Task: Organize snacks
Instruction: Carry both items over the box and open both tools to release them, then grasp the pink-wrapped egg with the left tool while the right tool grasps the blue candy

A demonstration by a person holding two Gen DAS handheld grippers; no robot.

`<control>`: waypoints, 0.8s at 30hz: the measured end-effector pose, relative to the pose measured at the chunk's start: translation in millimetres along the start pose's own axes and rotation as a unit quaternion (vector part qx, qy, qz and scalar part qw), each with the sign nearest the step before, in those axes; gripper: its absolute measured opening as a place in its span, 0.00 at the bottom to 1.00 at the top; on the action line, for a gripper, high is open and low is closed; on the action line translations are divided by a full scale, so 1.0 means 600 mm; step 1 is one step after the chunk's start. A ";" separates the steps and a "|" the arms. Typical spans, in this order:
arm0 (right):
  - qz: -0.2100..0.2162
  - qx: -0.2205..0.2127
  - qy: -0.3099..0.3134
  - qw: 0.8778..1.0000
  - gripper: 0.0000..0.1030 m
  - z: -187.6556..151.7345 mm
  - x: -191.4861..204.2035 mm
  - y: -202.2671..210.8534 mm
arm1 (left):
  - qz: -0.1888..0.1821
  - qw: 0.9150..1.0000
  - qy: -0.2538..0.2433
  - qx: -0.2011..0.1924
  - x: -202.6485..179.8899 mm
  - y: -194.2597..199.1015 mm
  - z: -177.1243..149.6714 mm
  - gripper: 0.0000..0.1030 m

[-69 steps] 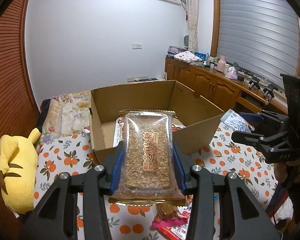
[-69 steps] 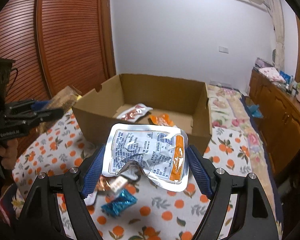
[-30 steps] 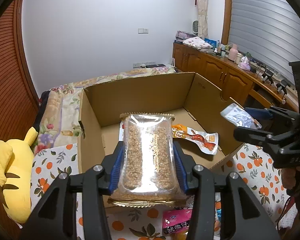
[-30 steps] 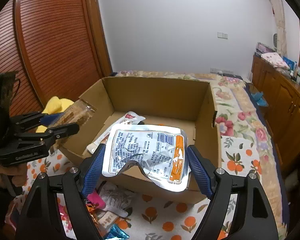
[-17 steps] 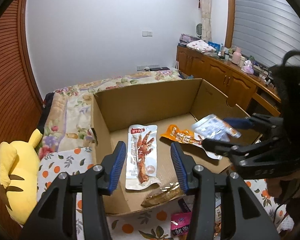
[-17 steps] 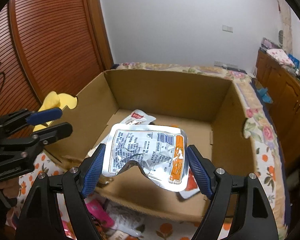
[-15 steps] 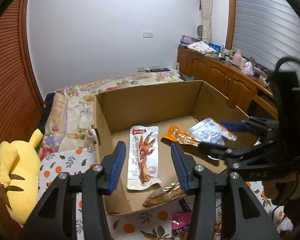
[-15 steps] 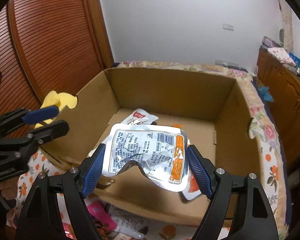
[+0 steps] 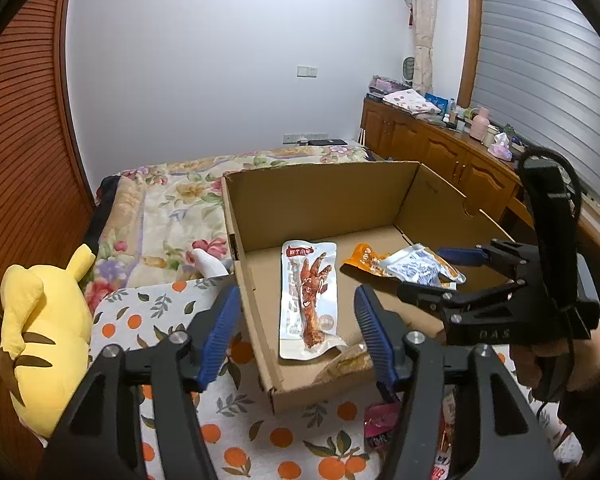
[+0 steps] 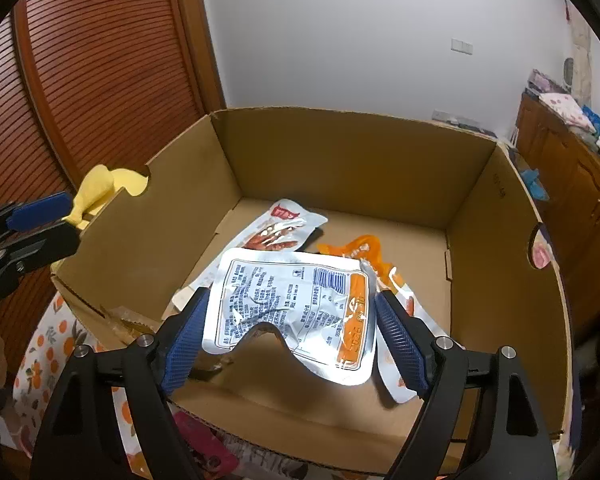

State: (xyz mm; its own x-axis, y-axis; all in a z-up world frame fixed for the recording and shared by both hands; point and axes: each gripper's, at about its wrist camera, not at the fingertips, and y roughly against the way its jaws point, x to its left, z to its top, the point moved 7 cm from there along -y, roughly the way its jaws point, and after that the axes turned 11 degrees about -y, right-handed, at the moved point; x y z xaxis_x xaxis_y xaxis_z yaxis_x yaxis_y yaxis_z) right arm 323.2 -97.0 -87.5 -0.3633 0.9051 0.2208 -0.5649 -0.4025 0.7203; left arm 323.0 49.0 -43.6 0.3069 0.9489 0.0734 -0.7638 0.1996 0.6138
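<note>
Right tool (image 10: 290, 336) pinches the silver pouch (image 10: 292, 308) over the box (image 10: 508, 280) floor: lower it, then release. Left tool (image 9: 296, 332) is opening, nothing between its pads.

your black left gripper with blue pads (image 9: 296, 328) opening up, nothing in it, your black right gripper (image 10: 292, 320) pinching a silver foil pouch (image 10: 292, 308)

We're in a home bedroom here: a bed (image 9: 168, 200) under a floral quilt against the white wall, a yellow plush toy (image 9: 40, 332) beside it, wooden cabinets (image 9: 432, 152) cluttered with bottles and folded cloth, a curtain (image 9: 422, 28) by the shuttered window (image 9: 540, 88), slatted wooden doors (image 10: 100, 60).
</note>
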 end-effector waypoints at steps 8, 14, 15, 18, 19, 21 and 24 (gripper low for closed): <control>-0.001 -0.015 0.007 1.000 0.85 -0.001 0.000 0.012 | -0.017 1.000 -0.017 -0.019 -0.028 0.032 -0.016 0.71; -0.001 -0.022 0.012 1.000 0.86 0.002 0.004 0.028 | -0.027 0.999 -0.020 -0.034 -0.054 0.065 -0.028 0.71; 0.000 -0.025 0.014 1.000 0.86 0.000 0.006 0.034 | -0.030 0.999 -0.023 -0.036 -0.060 0.072 -0.031 0.71; 0.007 -0.042 0.025 0.999 0.86 -0.015 0.013 0.069 | -0.035 0.998 -0.033 -0.038 -0.078 0.087 -0.044 0.71; 0.010 -0.045 0.028 0.999 0.86 -0.018 0.016 0.078 | -0.036 0.998 -0.036 -0.037 -0.084 0.091 -0.050 0.71; 0.016 -0.054 0.035 0.998 0.86 -0.035 0.020 0.110 | -0.040 0.998 -0.038 -0.037 -0.095 0.097 -0.059 0.71; 0.026 -0.062 0.047 0.997 0.86 -0.059 0.023 0.147 | -0.046 0.998 -0.041 -0.031 -0.111 0.099 -0.077 0.71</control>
State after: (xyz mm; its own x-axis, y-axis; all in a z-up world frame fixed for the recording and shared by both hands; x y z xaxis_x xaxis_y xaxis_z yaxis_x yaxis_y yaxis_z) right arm 242.0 -124.8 -44.5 -0.4582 0.8686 0.1886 -0.6295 -0.4669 0.6211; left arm 231.2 8.9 -48.4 0.4208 0.9032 0.0848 -0.7634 0.3020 0.5710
